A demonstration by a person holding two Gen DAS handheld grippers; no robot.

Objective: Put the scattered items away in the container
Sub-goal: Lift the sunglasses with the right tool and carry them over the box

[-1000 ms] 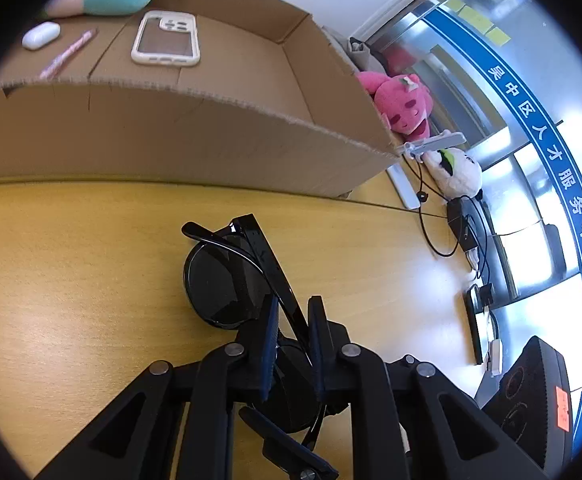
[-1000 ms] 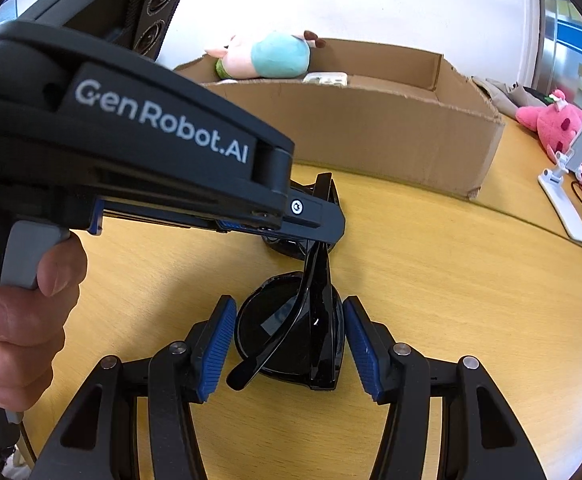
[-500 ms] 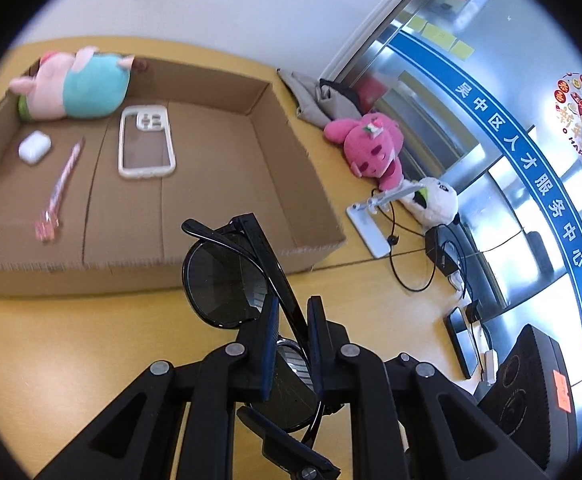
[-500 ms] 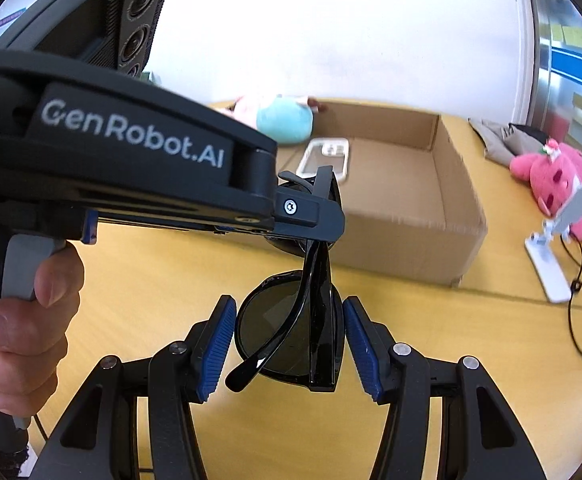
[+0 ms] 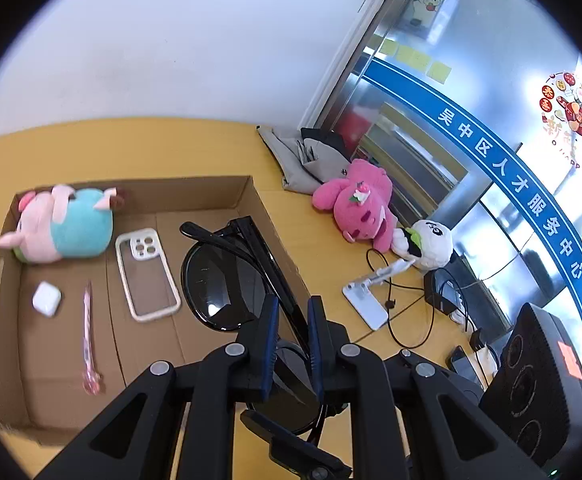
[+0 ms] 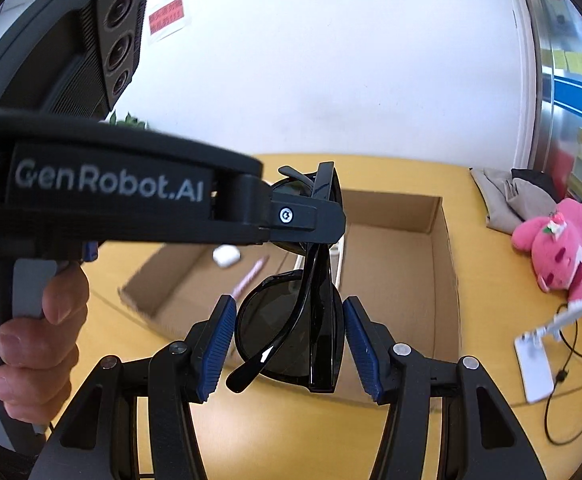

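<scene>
My left gripper (image 5: 293,316) is shut on black sunglasses (image 5: 223,280) at their bridge and holds them in the air above the right part of the open cardboard box (image 5: 251,196). In the right wrist view the same sunglasses (image 6: 291,320) hang between my right gripper's (image 6: 289,340) blue pads, which stand apart on either side; I cannot tell if they touch the frame. The left gripper's body crosses that view from the left. The box (image 6: 443,248) lies below.
Inside the box lie a pink-and-teal plush (image 5: 63,224), a clear phone case (image 5: 147,276), a white earbud case (image 5: 46,299) and a pink pen (image 5: 88,336). On the table to the right are a pink plush (image 5: 359,204), a white plush (image 5: 431,244), a phone stand (image 5: 367,304), cables and grey cloth (image 5: 303,160).
Both grippers have risen with the sunglasses, from the tabletop in front of the box to high above it. The sunglasses now hang over the box's interior.
</scene>
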